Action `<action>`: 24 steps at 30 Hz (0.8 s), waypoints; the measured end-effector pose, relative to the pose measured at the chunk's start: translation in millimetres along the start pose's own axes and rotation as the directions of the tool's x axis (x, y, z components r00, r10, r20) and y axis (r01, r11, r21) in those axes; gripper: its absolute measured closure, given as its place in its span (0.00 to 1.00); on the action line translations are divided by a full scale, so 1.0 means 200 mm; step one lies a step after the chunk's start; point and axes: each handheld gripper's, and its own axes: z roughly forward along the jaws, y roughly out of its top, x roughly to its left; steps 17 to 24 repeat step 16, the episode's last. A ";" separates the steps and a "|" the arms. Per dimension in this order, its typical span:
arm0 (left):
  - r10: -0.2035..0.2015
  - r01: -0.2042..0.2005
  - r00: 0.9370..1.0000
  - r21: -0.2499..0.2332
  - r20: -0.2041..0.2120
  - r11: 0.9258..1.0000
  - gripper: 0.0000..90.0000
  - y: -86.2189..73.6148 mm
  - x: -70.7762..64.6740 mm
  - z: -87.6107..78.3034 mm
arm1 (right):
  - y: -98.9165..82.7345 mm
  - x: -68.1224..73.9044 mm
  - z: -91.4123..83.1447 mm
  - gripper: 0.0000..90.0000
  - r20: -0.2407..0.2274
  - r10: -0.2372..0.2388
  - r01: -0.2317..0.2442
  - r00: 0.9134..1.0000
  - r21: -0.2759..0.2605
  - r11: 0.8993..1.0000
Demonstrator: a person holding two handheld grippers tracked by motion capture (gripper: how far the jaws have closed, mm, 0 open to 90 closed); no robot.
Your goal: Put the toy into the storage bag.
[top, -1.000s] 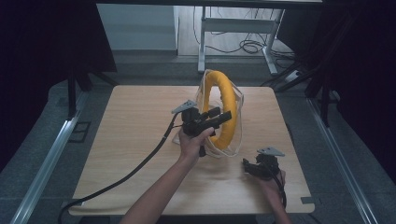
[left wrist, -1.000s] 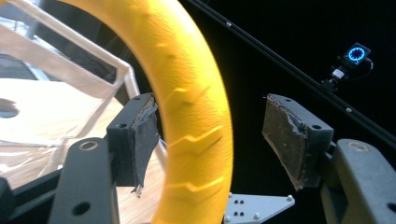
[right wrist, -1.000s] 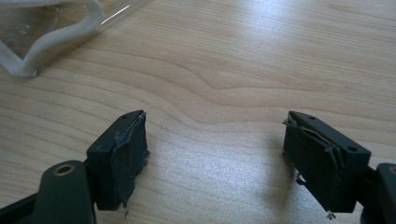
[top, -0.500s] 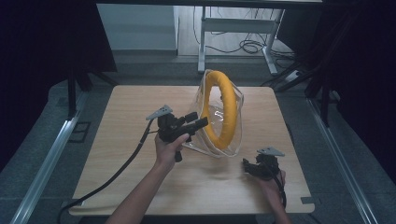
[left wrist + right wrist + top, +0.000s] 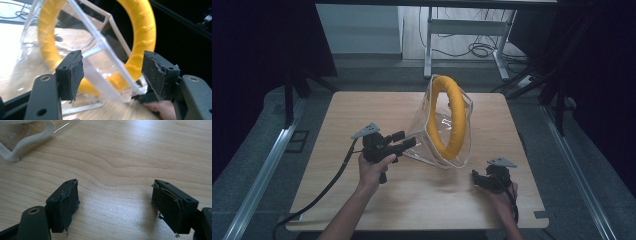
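A clear plastic bag [image 5: 432, 137] stands upright on the wooden table [image 5: 362, 110] with a yellow ring [image 5: 456, 117] inside it. My left gripper [image 5: 404, 139] is at the bag's lower left edge, jaws pointing right at it. In the left gripper view the left gripper [image 5: 112, 72] is open; the bag's white edge strip [image 5: 100, 40] crosses between the pads without being pressed, and the yellow ring [image 5: 145, 30] stands behind. My right gripper [image 5: 477, 178] rests low near the front right of the table. The right gripper [image 5: 116, 205] is open over bare wood, with a bag corner [image 5: 30, 137] farther off.
A black cable [image 5: 327, 185] trails from the left gripper to the table's front left edge. A metal rail [image 5: 262, 175] runs along the left side. Behind the table stands a desk frame [image 5: 429, 45] with cables on the floor.
My left gripper has moved left and slightly toward the near edge, away from the ring. The bag's lower left side now reaches farther left. The right gripper has stayed put.
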 end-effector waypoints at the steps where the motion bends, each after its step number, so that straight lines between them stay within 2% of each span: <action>1: -0.004 0.004 1.000 0.001 -0.002 1.000 0.37 -0.01 0.01 -0.01 | 0.00 0.00 0.00 0.24 0.000 0.002 -0.002 1.000 0.001 1.000; 7: -0.019 0.020 1.000 0.017 -0.012 1.000 0.37 -0.05 0.05 -0.06 | 0.00 0.00 0.00 0.24 0.001 0.002 -0.002 1.000 0.000 1.000; 10: 0.005 -0.004 0.999 0.036 -0.038 0.999 0.37 -0.07 0.06 -0.08 | 0.00 0.00 0.00 0.24 0.002 0.001 -0.001 1.000 0.001 1.000; 14: 0.004 -0.003 0.999 0.042 -0.033 0.999 0.37 -0.10 0.07 -0.10 | 0.00 0.00 0.00 0.24 0.004 0.005 -0.005 1.000 0.000 1.000; 16: 0.016 -0.014 0.999 0.040 -0.041 0.999 0.37 -0.12 0.07 -0.12 | 0.00 0.00 0.00 0.24 0.006 0.006 -0.006 1.000 0.000 1.000; 24: 0.016 -0.014 0.999 0.040 -0.041 0.999 0.37 -0.12 0.07 -0.12 | 0.00 0.00 0.00 0.24 0.006 0.006 -0.006 1.000 0.000 1.000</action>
